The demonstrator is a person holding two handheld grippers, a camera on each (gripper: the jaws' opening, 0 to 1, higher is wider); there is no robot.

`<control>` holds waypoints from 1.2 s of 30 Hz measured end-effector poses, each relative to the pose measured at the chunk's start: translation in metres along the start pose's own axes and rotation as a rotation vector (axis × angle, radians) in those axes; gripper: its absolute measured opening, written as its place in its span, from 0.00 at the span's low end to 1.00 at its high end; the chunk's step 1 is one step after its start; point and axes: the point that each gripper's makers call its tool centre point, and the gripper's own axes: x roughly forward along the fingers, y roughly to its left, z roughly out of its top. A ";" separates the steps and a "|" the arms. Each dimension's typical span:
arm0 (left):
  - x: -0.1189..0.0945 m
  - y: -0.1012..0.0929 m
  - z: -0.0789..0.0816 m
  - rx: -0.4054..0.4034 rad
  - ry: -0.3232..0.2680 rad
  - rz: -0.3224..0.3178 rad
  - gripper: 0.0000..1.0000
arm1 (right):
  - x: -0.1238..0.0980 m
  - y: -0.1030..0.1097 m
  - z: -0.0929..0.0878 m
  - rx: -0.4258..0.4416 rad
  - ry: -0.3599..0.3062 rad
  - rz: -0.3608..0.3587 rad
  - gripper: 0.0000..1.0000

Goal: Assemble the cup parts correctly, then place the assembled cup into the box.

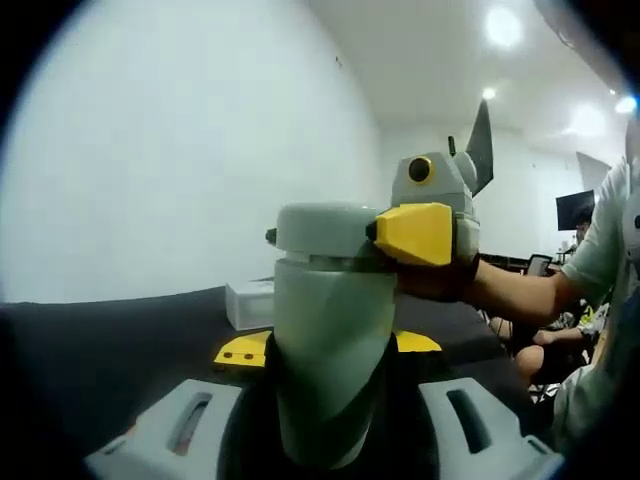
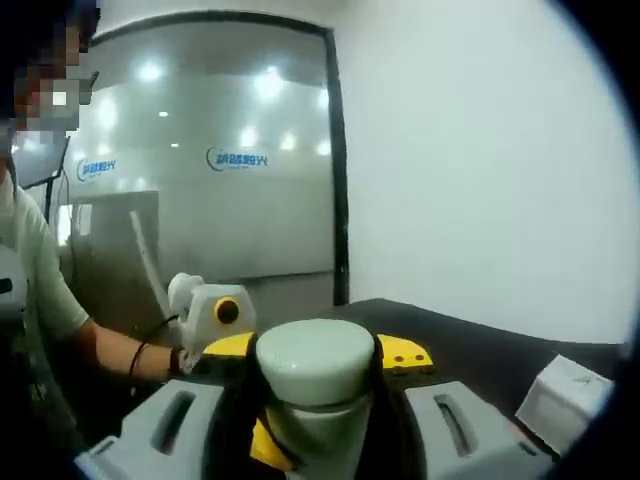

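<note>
Cup is gripped by left gripper, its lid by right gripper; white box behind.

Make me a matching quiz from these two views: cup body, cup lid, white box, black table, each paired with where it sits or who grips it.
Things:
1. pale green cup body
2. pale green cup lid
3. small white box
4. black table

States:
A. resting on the table behind the cup
B. clamped by the right gripper
C. under everything
D. held by the left gripper

Pairs: 1-D, 2-B, 3-A, 4-C
</note>
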 end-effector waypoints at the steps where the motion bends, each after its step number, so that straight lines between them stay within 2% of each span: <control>1: 0.000 0.000 0.000 0.002 0.001 0.000 0.39 | 0.000 0.000 0.000 0.000 -0.008 -0.030 0.42; 5: -0.001 0.001 0.000 -0.001 0.000 0.011 0.39 | 0.000 -0.005 0.001 -0.011 -0.023 -0.161 0.42; 11: 0.000 0.003 0.000 -0.009 0.004 0.024 0.39 | -0.002 -0.015 0.001 0.017 -0.017 -0.339 0.42; 15: 0.000 0.003 0.000 -0.011 0.004 0.023 0.39 | -0.001 -0.016 0.001 0.014 -0.009 -0.347 0.43; 17: 0.000 0.003 0.000 -0.012 0.002 0.022 0.39 | -0.001 -0.015 0.000 -0.010 0.008 -0.316 0.44; 18: 0.000 0.004 0.000 -0.014 0.001 0.023 0.39 | 0.001 -0.010 -0.002 -0.024 0.030 -0.258 0.49; 20: 0.000 0.004 0.000 -0.013 0.000 0.021 0.39 | 0.000 -0.007 0.001 -0.006 0.030 -0.200 0.57; 22: 0.000 0.004 0.000 -0.011 0.002 0.020 0.39 | -0.005 -0.006 0.007 -0.009 0.031 -0.112 0.57; 23: 0.000 0.004 0.000 -0.011 0.002 0.019 0.39 | -0.008 0.001 0.010 -0.025 0.035 -0.018 0.56; 24: 0.000 0.004 0.000 -0.013 0.001 0.019 0.39 | -0.013 -0.003 0.012 0.000 0.038 0.035 0.57; 26: 0.000 0.005 0.000 -0.018 -0.001 0.019 0.39 | -0.022 0.008 0.012 -0.015 0.051 0.228 0.51; 27: 0.000 0.005 0.000 -0.020 -0.002 0.018 0.39 | -0.021 -0.002 0.016 0.037 0.042 0.207 0.53; 28: 0.000 0.005 0.000 -0.021 -0.003 0.018 0.39 | -0.022 -0.001 0.018 0.015 0.036 0.248 0.54; 29: 0.000 0.005 0.000 -0.021 -0.004 0.017 0.39 | -0.025 0.007 0.019 -0.008 0.038 0.335 0.53; 30: 0.000 0.006 0.000 -0.023 -0.005 0.018 0.39 | -0.020 -0.003 0.022 0.034 0.035 0.304 0.55; 31: 0.000 0.006 0.000 -0.023 -0.005 0.018 0.39 | -0.019 -0.006 0.022 0.033 0.039 0.307 0.52; 32: 0.000 0.006 0.000 -0.023 -0.003 0.018 0.39 | -0.020 0.002 0.019 0.024 0.055 0.379 0.50; 33: 0.000 0.005 0.000 -0.022 -0.003 0.018 0.39 | -0.016 -0.001 0.017 0.030 0.073 0.368 0.50; 35: 0.000 0.005 0.000 -0.021 -0.001 0.016 0.39 | -0.012 0.005 0.009 0.013 0.120 0.406 0.50; 36: 0.000 0.005 0.000 -0.021 0.000 0.016 0.39 | -0.009 0.006 0.009 0.013 0.119 0.406 0.50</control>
